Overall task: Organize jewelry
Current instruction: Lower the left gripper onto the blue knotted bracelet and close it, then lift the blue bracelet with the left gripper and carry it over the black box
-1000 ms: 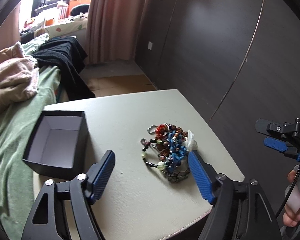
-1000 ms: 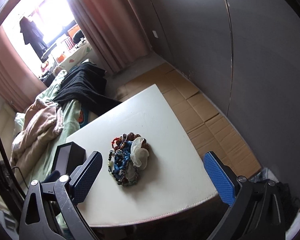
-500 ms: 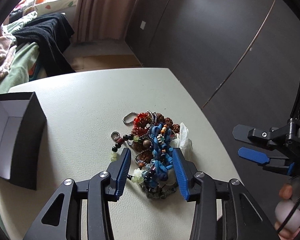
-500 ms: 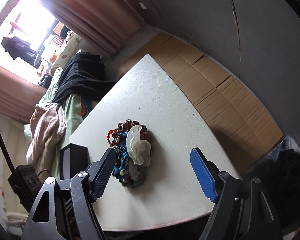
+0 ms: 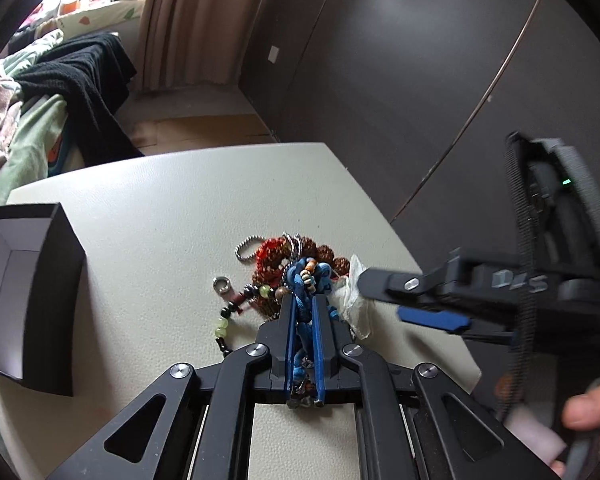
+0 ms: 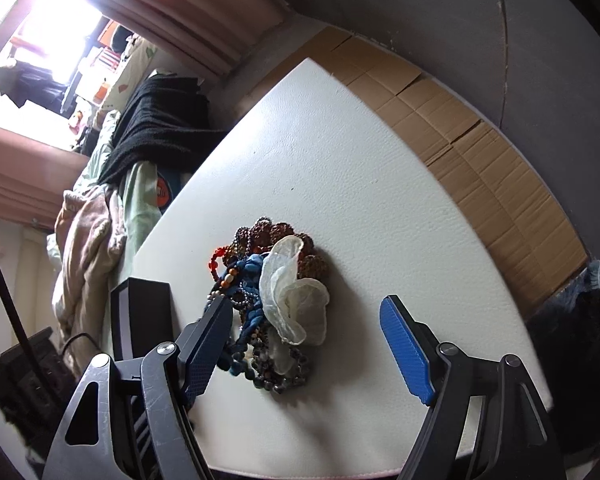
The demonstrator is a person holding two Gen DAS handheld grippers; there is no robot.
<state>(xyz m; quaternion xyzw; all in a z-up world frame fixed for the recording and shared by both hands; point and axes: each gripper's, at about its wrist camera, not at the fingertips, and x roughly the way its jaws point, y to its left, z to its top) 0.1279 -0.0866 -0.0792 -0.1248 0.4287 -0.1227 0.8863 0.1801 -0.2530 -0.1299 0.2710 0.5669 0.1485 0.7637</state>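
A tangled pile of jewelry (image 5: 284, 264) lies on the white table (image 5: 160, 208): red and brown beads, a ball chain, a green-bead strand and a white sheer scrunchie (image 6: 296, 300). My left gripper (image 5: 305, 304) is shut on a blue braided bracelet (image 5: 306, 280) in the pile. My right gripper (image 6: 308, 336) is open, its fingers on either side of the pile (image 6: 268, 280) with the scrunchie between them; it also shows in the left wrist view (image 5: 420, 300). An open black box (image 5: 24, 300) with a white inside stands at the table's left.
A bed with green sheet, pink blanket and black garment (image 5: 80, 76) lies beyond the table's left. Dark wardrobe panels (image 5: 400, 80) stand at the right. Cardboard (image 6: 480, 152) covers the floor by the table's edge. The black box also shows in the right wrist view (image 6: 140, 320).
My left gripper came down over the pile and closed on the blue bracelet. My right gripper moved in closer, to straddle the pile from the right.
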